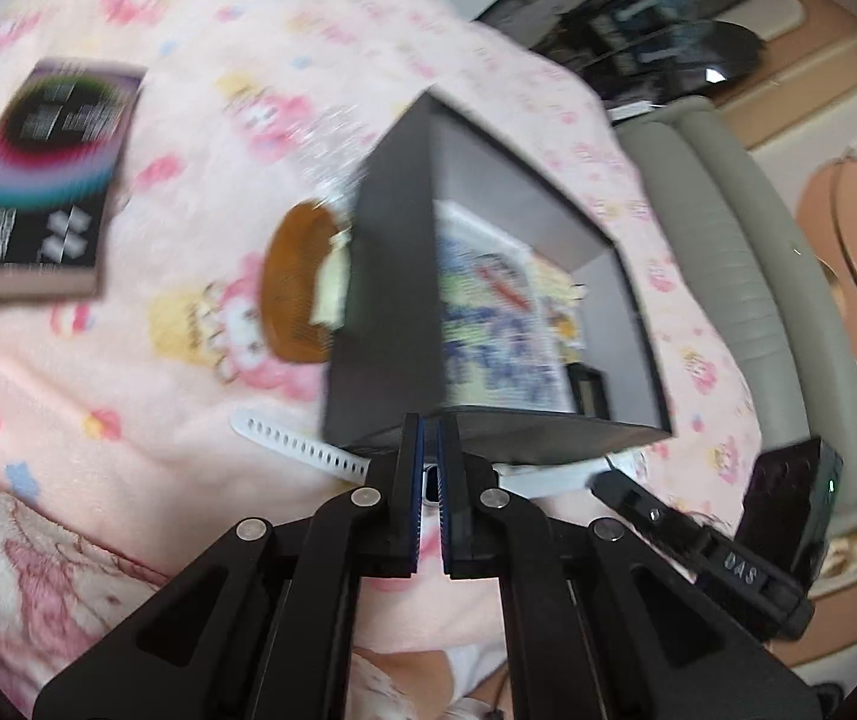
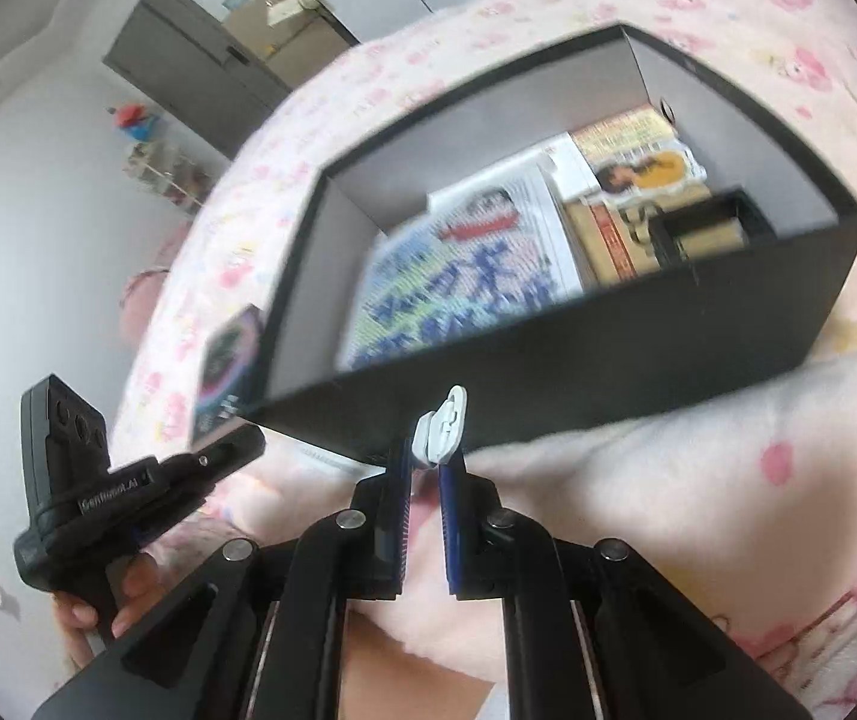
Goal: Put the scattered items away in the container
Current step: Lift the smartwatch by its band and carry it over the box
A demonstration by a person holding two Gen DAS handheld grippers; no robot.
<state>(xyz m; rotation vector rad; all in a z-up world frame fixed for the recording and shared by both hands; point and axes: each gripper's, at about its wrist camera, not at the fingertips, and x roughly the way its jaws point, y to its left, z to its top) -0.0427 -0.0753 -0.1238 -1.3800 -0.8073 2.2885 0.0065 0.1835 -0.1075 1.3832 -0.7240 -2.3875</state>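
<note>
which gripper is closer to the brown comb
Left. The left gripper, at the box's near corner, has the brown comb just ahead-left; the right gripper's view doesn't show it.

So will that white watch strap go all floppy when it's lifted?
Probably floppy: the white watch strap looks like thin, holed rubber, lying limp on the blanket. Likely light too: the left gripper pinches just a slim piece of it.
</note>
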